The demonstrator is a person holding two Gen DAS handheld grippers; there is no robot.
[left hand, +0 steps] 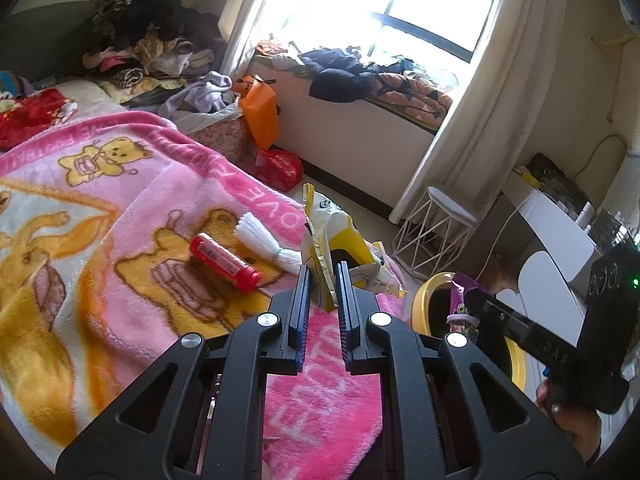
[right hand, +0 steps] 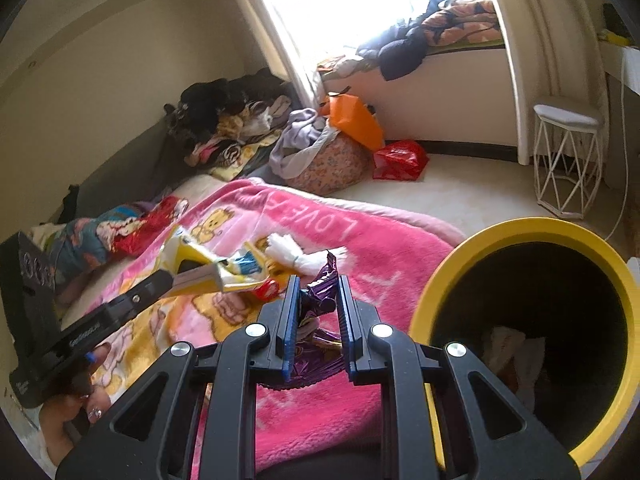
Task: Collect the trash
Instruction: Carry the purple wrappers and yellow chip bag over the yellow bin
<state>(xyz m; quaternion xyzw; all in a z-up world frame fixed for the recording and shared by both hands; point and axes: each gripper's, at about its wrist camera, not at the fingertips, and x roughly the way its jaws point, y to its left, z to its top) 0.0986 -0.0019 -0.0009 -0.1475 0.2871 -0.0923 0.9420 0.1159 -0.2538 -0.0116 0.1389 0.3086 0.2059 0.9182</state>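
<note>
My left gripper is shut on a yellow and white snack bag, held up over the pink bear blanket. The same snack bag shows in the right wrist view, pinched at the left gripper's tip. My right gripper is shut on a crumpled purple wrapper, just left of the yellow-rimmed trash bin. In the left wrist view the purple wrapper hangs in front of the bin. A red tube and a white tassel lie on the blanket.
A white wire stool stands by the curtain. A red bag, an orange bag and a floral bundle sit on the floor beyond the bed. Clothes pile up at the bed's far end. Crumpled paper lies inside the bin.
</note>
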